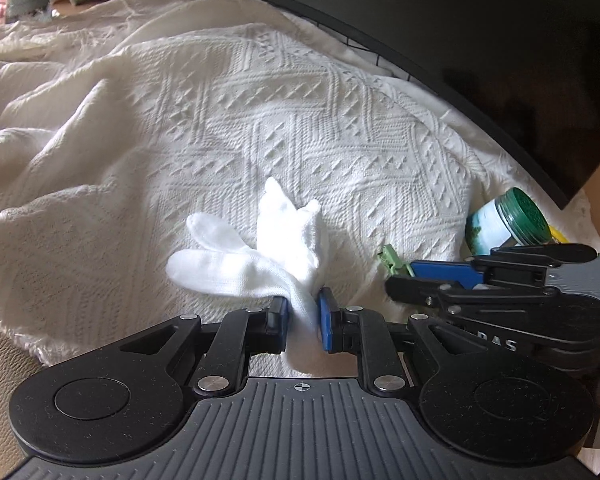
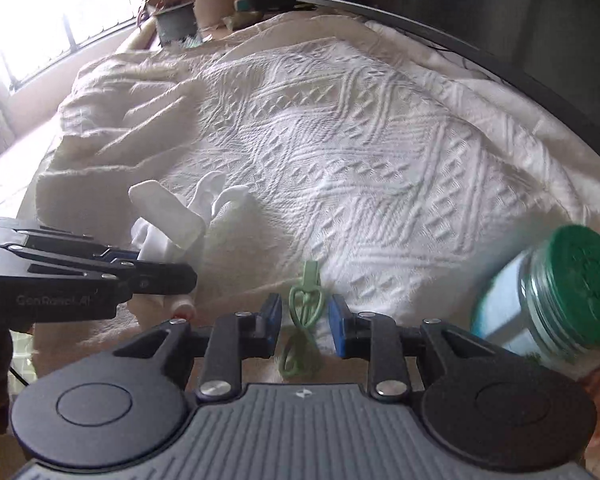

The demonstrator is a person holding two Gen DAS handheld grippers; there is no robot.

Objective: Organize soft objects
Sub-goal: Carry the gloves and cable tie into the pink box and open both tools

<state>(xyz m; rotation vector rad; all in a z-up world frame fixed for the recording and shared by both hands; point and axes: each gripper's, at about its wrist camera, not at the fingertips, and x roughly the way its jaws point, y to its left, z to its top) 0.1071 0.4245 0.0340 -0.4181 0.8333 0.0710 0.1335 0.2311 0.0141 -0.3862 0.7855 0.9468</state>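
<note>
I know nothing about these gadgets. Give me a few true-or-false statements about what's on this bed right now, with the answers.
1. The left gripper is clamped on white socks. True.
2. The jar has a red lid. False: its lid is green.
3. A green cord lies between the right gripper's fingers. True.
4. The socks lie on a bare wooden table. False: they rest on a white textured blanket.
5. The jar stands left of the socks. False: it is to their right.

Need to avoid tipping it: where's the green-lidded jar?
The green-lidded jar lies tipped on the white bedspread, right of the right gripper.
</note>
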